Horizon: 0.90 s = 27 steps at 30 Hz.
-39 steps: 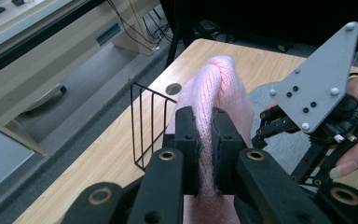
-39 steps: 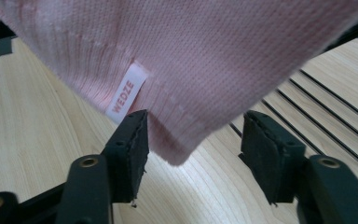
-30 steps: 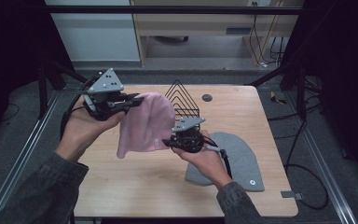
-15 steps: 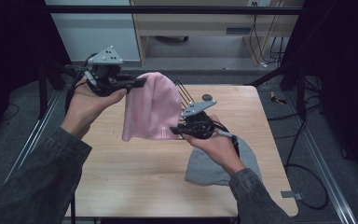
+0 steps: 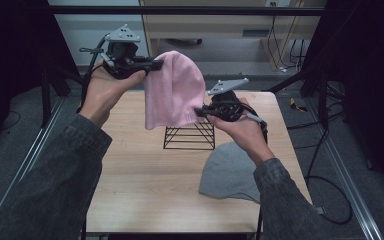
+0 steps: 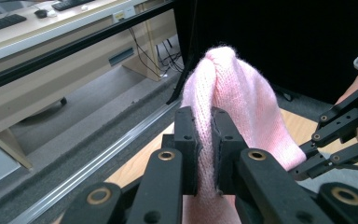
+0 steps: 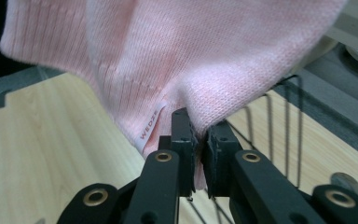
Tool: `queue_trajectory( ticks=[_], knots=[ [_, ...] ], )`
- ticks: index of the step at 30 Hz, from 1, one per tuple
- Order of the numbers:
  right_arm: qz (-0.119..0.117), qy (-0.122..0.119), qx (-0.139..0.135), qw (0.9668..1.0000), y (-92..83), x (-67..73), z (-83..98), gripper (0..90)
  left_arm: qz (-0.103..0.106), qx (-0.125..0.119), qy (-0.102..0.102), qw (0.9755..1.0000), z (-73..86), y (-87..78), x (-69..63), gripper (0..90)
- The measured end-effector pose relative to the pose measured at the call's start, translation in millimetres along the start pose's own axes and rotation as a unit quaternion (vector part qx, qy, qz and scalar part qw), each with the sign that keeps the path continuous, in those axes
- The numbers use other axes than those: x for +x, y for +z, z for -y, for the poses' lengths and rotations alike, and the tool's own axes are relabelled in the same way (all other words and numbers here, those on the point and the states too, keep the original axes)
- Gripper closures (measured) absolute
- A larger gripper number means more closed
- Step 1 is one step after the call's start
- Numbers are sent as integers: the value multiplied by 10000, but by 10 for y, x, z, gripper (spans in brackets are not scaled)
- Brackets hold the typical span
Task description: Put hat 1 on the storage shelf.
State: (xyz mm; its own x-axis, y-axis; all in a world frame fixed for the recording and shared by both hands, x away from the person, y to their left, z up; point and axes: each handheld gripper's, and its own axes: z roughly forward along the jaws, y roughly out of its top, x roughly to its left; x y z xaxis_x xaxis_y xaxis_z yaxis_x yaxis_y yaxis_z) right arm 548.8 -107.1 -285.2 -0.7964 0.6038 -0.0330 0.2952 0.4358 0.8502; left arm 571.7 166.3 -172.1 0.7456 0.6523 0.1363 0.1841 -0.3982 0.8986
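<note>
A soft, fuzzy pink hat [image 5: 174, 90] hangs in the air above a black wire rack [image 5: 190, 136]. The left gripper [image 5: 156, 64] pinches its top. The right gripper [image 5: 200, 112] pinches its edge, where a small label [image 7: 150, 126] shows up close. A grey hat [image 5: 230, 172] lies flat on the wooden table [image 5: 140, 185].

Held up over the far half of the table [image 5: 145, 200]: a beanie [image 5: 174, 90], hanging between the left gripper [image 5: 152, 64] at its upper left and the right gripper [image 5: 199, 112] at its lower right edge. Directly under and just behind the beanie's hem, standing on the table: a wire rack [image 5: 190, 137]. Nearer and to the right of the rack, lying flat at the table's right edge: a second beanie [image 5: 230, 172], partly under the right forearm.
</note>
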Motion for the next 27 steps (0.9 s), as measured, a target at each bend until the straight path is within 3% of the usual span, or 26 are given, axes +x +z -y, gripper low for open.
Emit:
queue_trajectory(
  ticks=[4,11,16,21,27],
  knots=[
    [163,108,-16,9998,21,-160,-33,840,-60,-10,-89,9999,-70,154,97,829],
    [517,164,36,9985,122,-347,-17,840,-99,-8,45,9999,-125,460,169,828],
    [637,223,73,9977,212,-465,22,840,-133,-10,146,9998,-128,654,218,827],
    [638,268,98,9976,269,-503,77,840,-106,13,128,9999,-80,758,231,827],
    [716,149,152,9972,300,-481,142,839,-145,-26,190,9997,-27,822,203,828]
  ],
)
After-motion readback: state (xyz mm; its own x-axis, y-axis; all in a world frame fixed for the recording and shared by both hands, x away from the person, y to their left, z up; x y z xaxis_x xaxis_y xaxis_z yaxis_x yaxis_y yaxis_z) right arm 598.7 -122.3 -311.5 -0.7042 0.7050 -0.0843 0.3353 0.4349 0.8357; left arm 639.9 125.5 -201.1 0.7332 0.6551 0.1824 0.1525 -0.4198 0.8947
